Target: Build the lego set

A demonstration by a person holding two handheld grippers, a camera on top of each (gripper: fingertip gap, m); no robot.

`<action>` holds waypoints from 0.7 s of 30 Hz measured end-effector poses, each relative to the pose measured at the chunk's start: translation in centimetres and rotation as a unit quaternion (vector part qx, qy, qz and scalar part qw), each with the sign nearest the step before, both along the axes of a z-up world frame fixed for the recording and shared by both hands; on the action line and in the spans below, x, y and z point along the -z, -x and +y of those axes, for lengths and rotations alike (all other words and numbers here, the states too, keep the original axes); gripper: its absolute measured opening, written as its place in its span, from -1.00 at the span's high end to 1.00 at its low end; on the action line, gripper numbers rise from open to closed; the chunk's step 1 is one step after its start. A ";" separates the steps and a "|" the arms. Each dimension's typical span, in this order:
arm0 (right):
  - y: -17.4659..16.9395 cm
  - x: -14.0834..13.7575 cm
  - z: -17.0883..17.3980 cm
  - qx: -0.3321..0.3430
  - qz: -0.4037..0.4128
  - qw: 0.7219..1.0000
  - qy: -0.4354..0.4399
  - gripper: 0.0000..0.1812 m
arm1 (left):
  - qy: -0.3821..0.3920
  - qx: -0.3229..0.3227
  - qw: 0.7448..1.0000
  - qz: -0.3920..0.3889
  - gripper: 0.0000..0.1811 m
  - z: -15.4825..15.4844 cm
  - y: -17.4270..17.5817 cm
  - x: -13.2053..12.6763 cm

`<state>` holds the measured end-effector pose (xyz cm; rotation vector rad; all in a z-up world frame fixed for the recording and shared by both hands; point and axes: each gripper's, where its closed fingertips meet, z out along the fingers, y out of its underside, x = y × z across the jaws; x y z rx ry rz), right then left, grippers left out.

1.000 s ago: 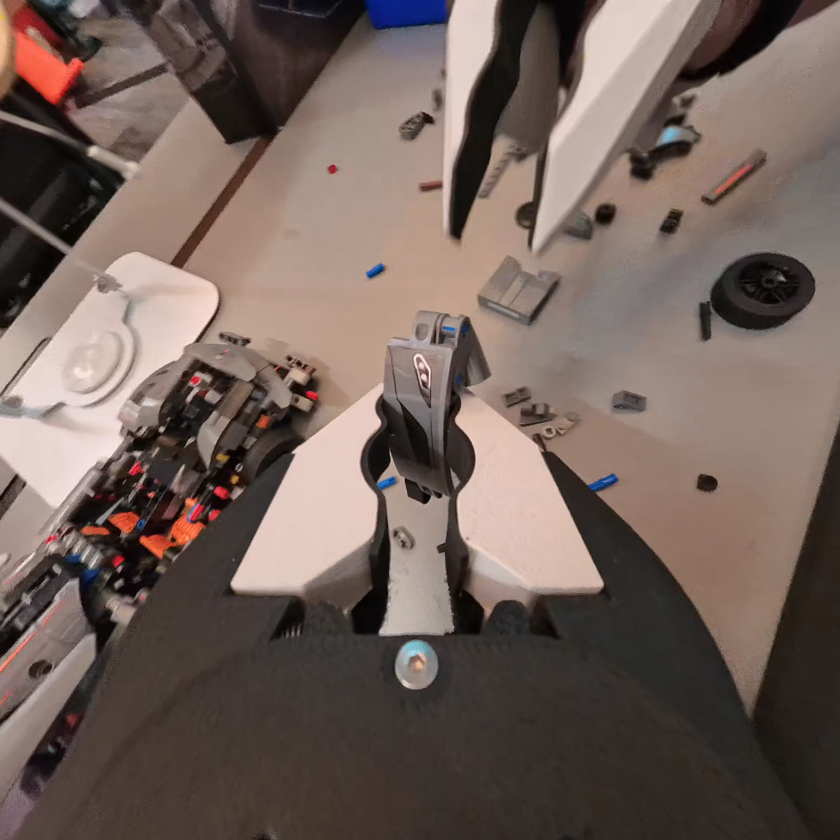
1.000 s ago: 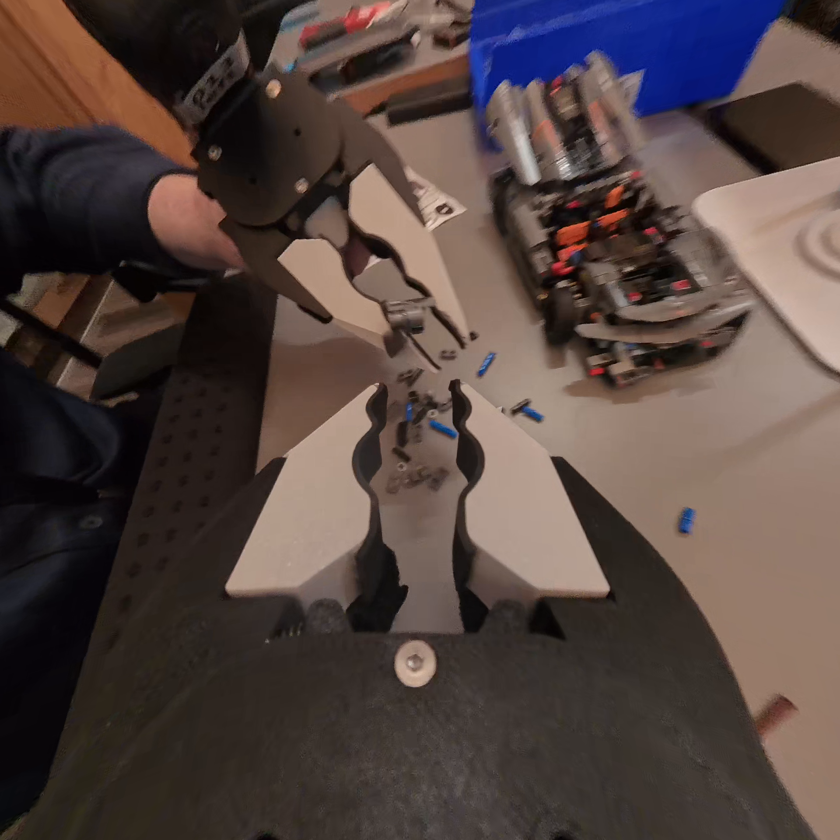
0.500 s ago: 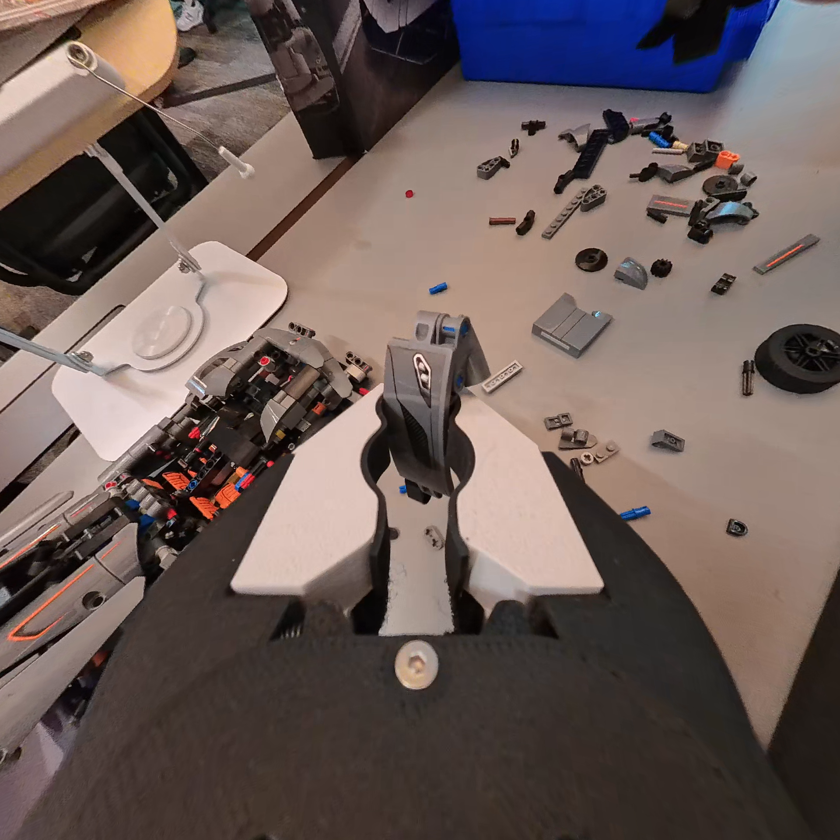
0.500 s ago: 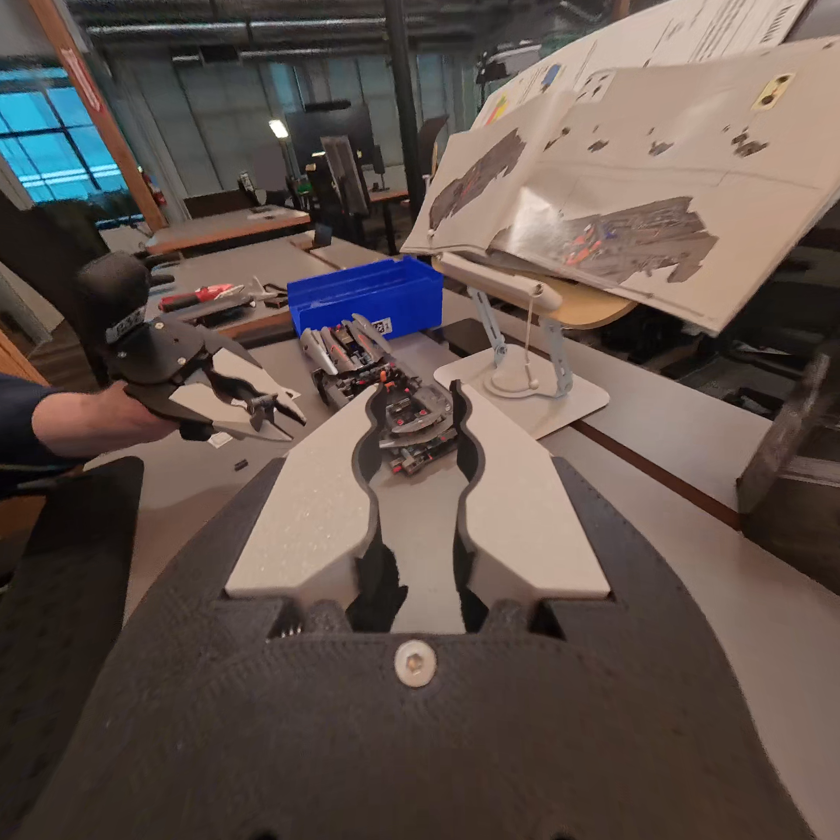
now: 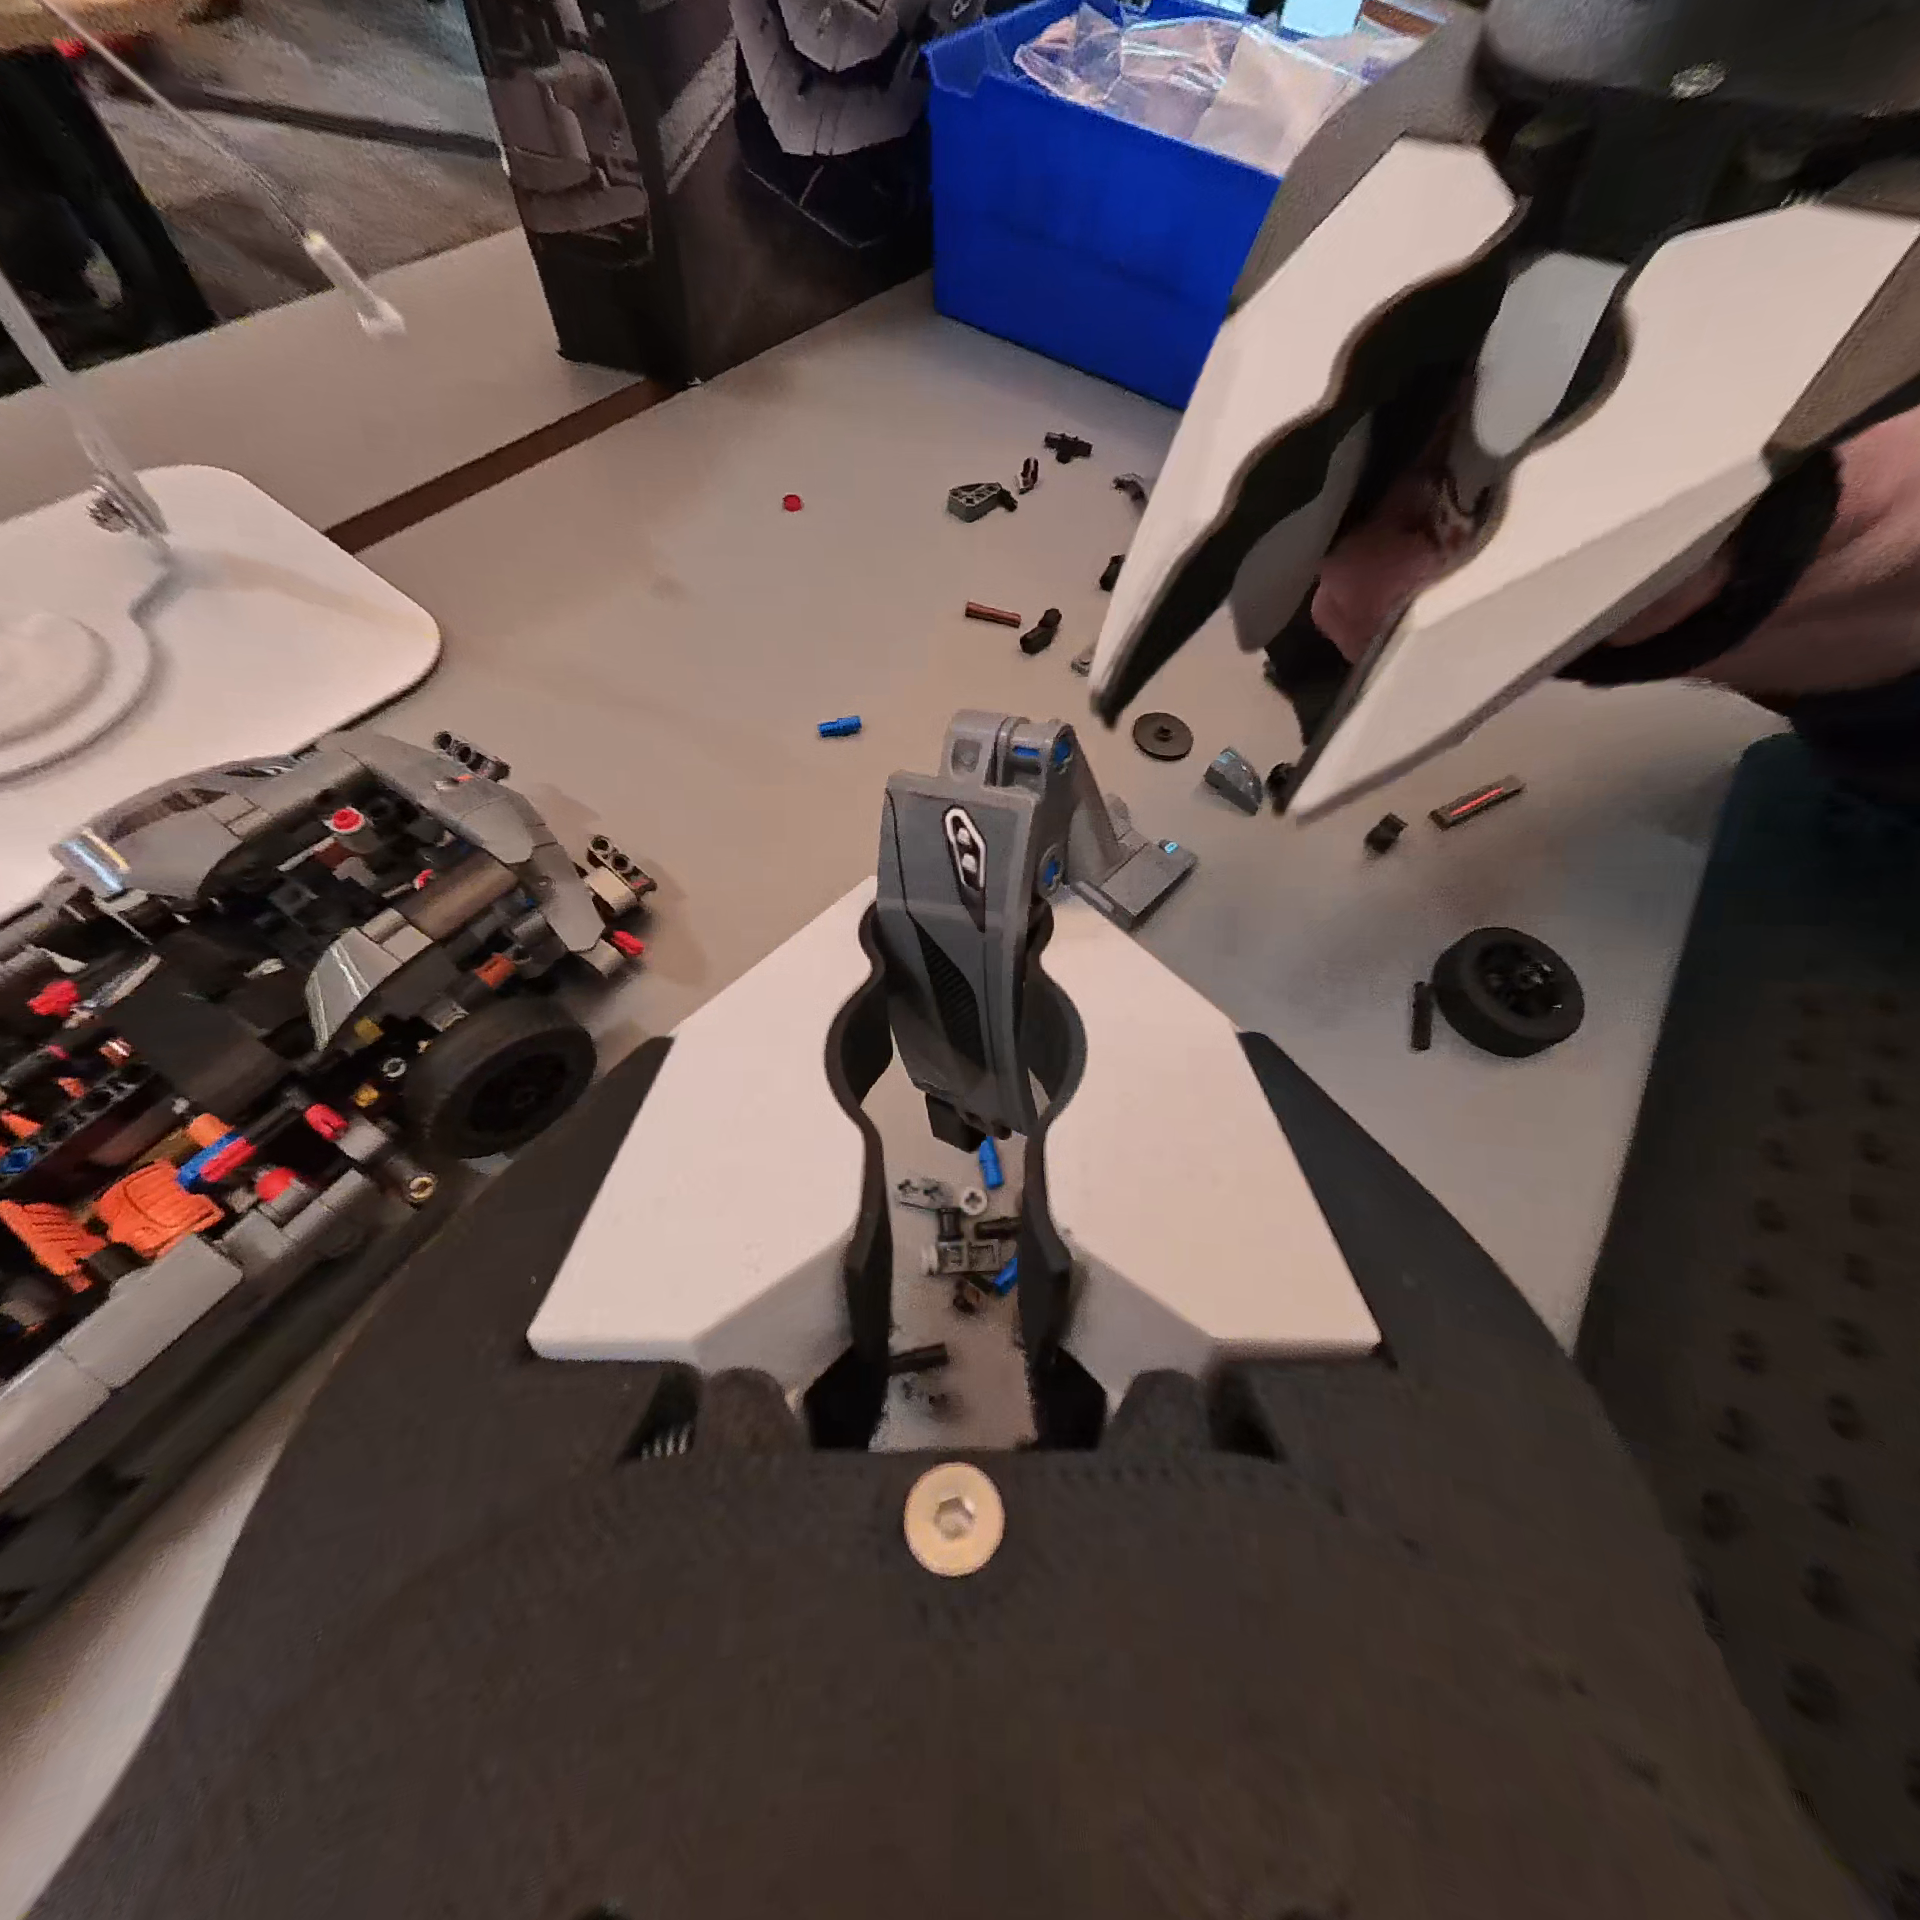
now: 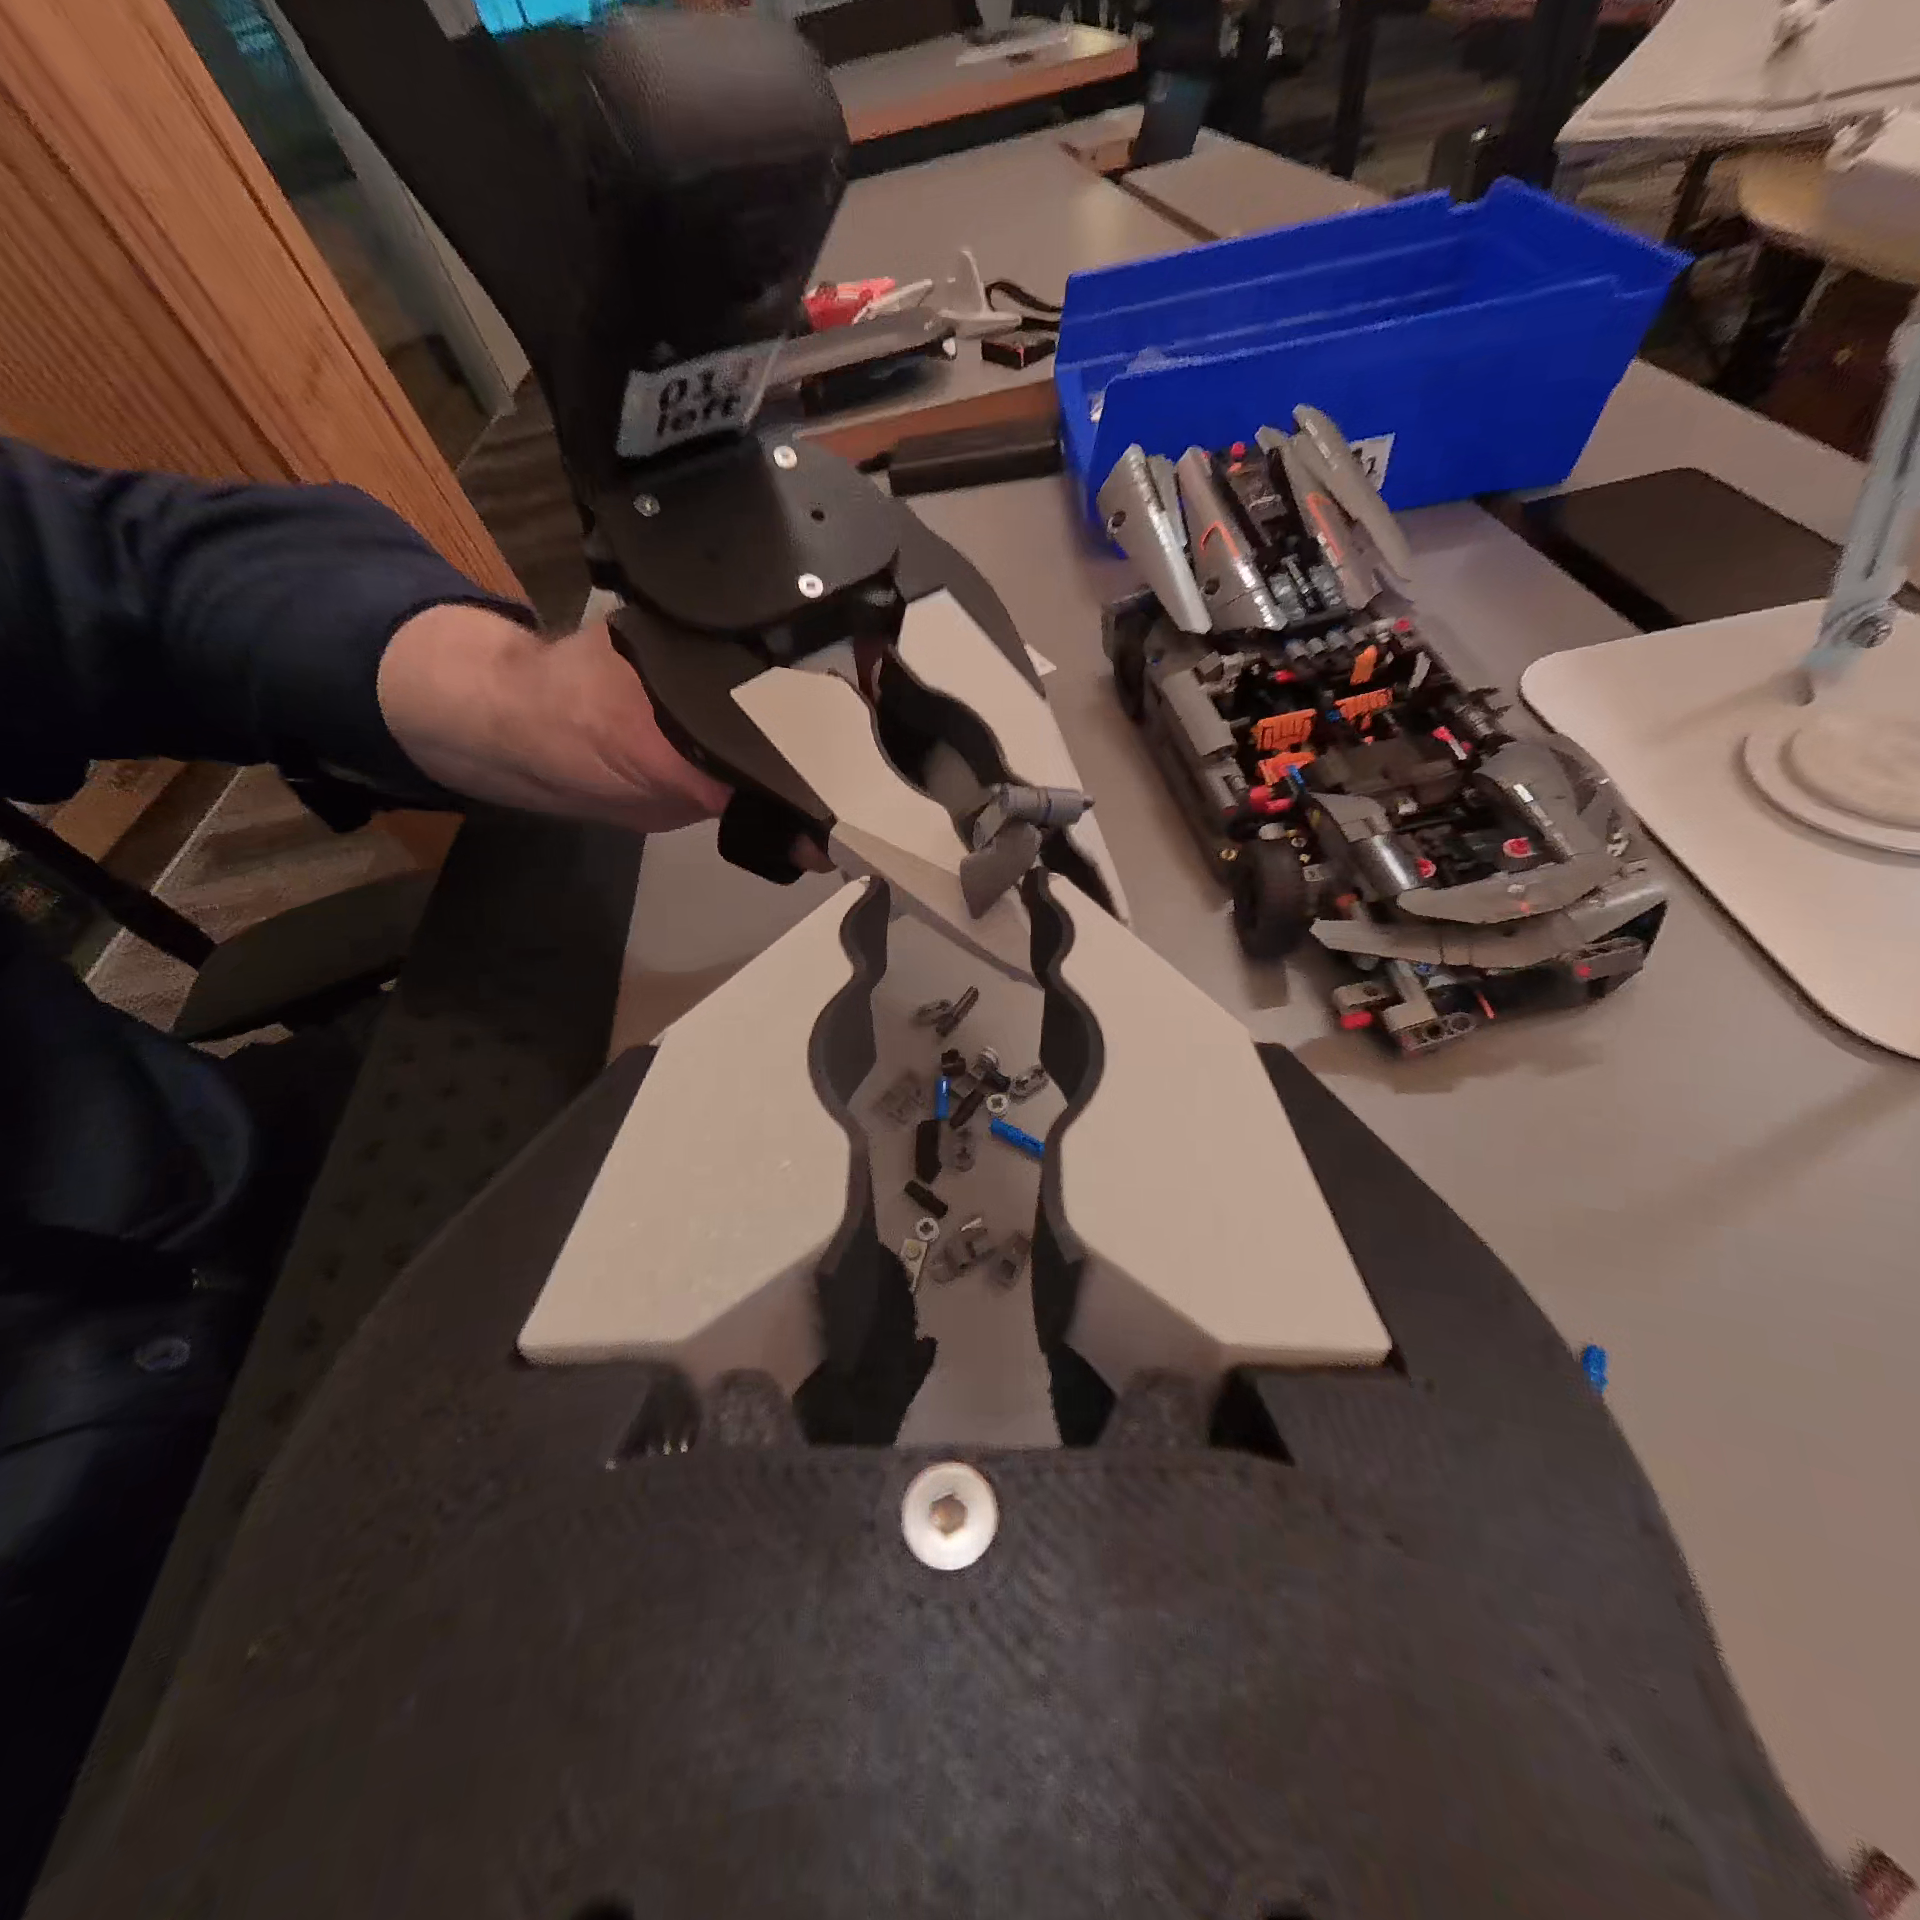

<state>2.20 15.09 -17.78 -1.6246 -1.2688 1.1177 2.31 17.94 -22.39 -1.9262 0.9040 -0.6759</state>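
Note:
My left gripper is shut on a grey lego sub-assembly with a stickered panel and blue pins, held upright above the table. It also shows in the right wrist view, with the grey piece in its tips. My right gripper is open and empty, pointing at that piece from close by. In the left wrist view it hangs at the upper right. The part-built grey lego car sits on the table beside them. Small loose parts lie under both grippers.
A blue bin stands at the back. A white stand base lies by the car. A black wheel and scattered parts lie on the right. A black perforated mat borders the table. Some 5 cm of space lies between my two pairs of fingers. The part-built grey lego car sits 15 cm or so from the ends of my left fingers. Seen from the left wrist view as well.
My right gripper tilted up toward the instruction book half a second ago and has come back down close to the left gripper. The left gripper kept hold of the grey piece.

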 end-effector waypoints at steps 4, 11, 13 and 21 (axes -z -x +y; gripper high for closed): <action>0.3 0.9 0.3 0.009 -0.002 0.999 0.034 0.72 | -0.008 0.010 1.000 0.008 0.82 -0.2 -0.3 0.1; 0.6 1.2 -0.4 -0.016 -0.002 0.999 0.041 0.91 | -0.058 0.022 0.998 0.030 0.82 -0.5 -0.9 -0.4; 0.5 0.8 -0.7 -0.025 0.003 0.999 0.032 0.94 | -0.066 0.026 0.997 0.027 0.82 -0.6 -1.1 -0.6; 0.2 0.6 -1.2 -0.048 0.003 0.998 0.045 0.97 | -0.100 0.038 0.993 0.047 0.81 -0.8 -1.2 -1.1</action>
